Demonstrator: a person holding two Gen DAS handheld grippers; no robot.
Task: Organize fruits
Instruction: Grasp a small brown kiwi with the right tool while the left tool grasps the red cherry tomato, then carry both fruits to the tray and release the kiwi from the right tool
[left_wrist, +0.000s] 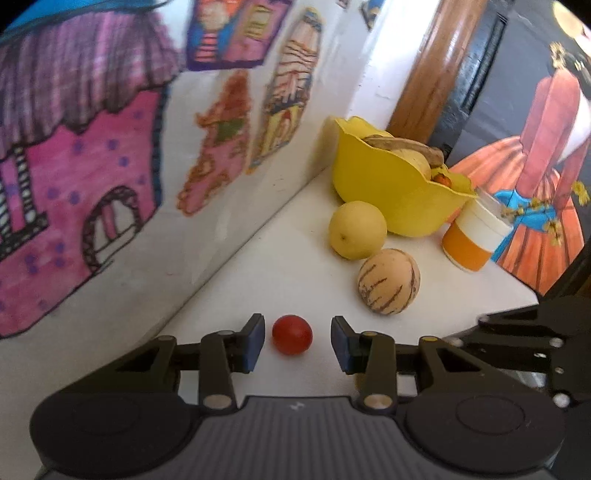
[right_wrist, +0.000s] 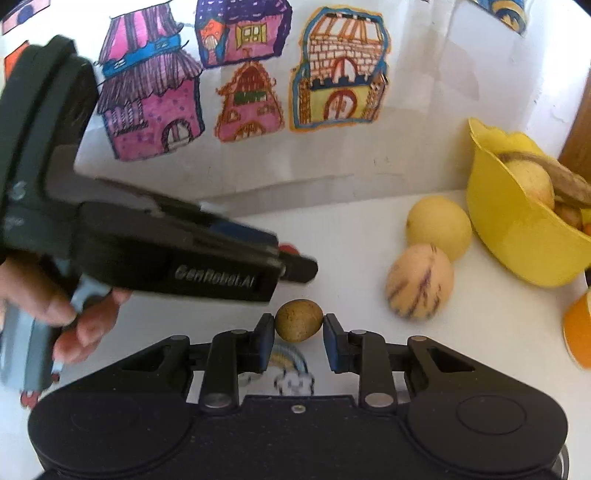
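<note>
A small red tomato (left_wrist: 292, 334) lies on the white tabletop between the blue pads of my left gripper (left_wrist: 298, 328), with a gap showing on each side; the gripper is open. My right gripper (right_wrist: 299, 326) is shut on a small brownish-green oval fruit (right_wrist: 299, 320), both pads touching its sides. A yellow bowl (left_wrist: 388, 192) (right_wrist: 517, 236) holding several fruits stands at the back right. Just in front of it lie a round yellow fruit (left_wrist: 357, 229) (right_wrist: 439, 226) and a purple-striped pale fruit (left_wrist: 388, 281) (right_wrist: 419, 281).
A white wall with coloured house drawings (right_wrist: 251, 99) runs close behind and to the left. An orange-and-white cup (left_wrist: 472, 236) stands right of the bowl, before a painting (left_wrist: 535, 166). A person's hand (right_wrist: 55, 306) holds the left gripper's housing (right_wrist: 166, 251), crossing the right wrist view.
</note>
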